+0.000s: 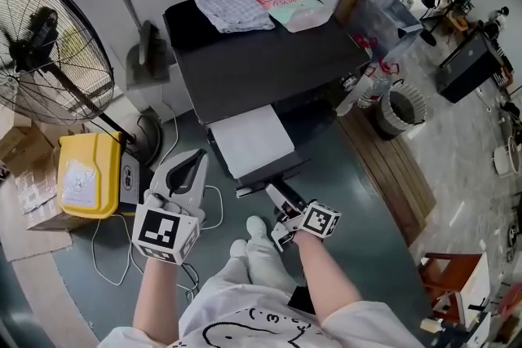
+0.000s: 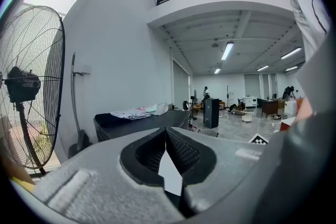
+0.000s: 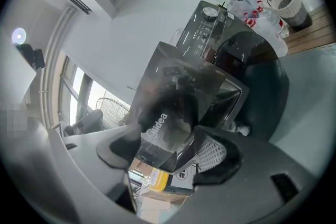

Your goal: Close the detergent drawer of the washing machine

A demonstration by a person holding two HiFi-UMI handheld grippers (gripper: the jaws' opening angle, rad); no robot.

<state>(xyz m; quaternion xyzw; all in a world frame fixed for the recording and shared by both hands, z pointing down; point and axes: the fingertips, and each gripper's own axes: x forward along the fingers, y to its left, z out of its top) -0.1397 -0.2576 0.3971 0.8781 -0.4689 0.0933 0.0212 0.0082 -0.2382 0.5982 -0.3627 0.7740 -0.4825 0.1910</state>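
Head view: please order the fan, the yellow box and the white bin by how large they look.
1. fan, largest, though the picture's edge cuts it off
2. yellow box
3. white bin, only a little smaller than the box

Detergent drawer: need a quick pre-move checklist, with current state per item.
1. Detergent drawer shut: not ok. It sticks out of the front of the washing machine.
2. Right gripper on the drawer: ok. The Midea-marked front sits between its tongs, and both pads appear to be against it.
3. Left gripper out of the way: ok. Its tongs are together and empty, off to the drawer's left.
4. Drawer slot free of obstructions: cannot tell. No view looks into it.
5. Machine top: ok. The cloth and packet lie at the back edge, away from the drawer.
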